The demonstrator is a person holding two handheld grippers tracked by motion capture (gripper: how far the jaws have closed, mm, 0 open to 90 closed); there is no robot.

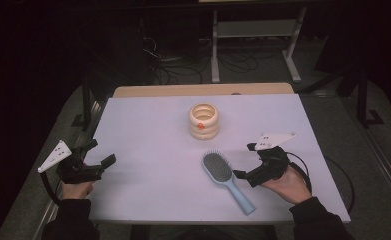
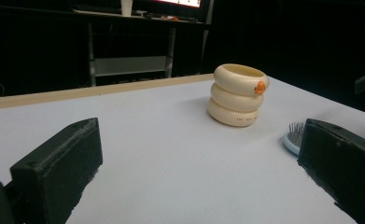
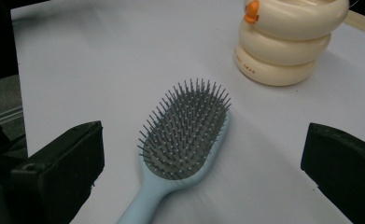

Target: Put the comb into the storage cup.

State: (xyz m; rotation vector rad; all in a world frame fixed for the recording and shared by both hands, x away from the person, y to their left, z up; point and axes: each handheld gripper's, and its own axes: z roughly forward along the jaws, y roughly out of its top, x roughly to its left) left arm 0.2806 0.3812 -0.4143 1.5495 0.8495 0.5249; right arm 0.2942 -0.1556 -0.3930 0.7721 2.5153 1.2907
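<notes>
Right gripper (image 1: 244, 161) wide open and aimed at the blue hairbrush (image 1: 225, 179) lying flat on the white table (image 1: 148, 130), near the cream ring-shaped cup (image 1: 203, 121), left gripper (image 1: 103, 151) open and waiting, so probably next: close on the brush handle

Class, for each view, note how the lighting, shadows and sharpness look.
High view: table evenly lit, surroundings dark. Left gripper view: cream holder sharp, soft shadow to its left, near jaws blurred. Right gripper view: hairbrush bristles crisp, jaws soft.
</notes>
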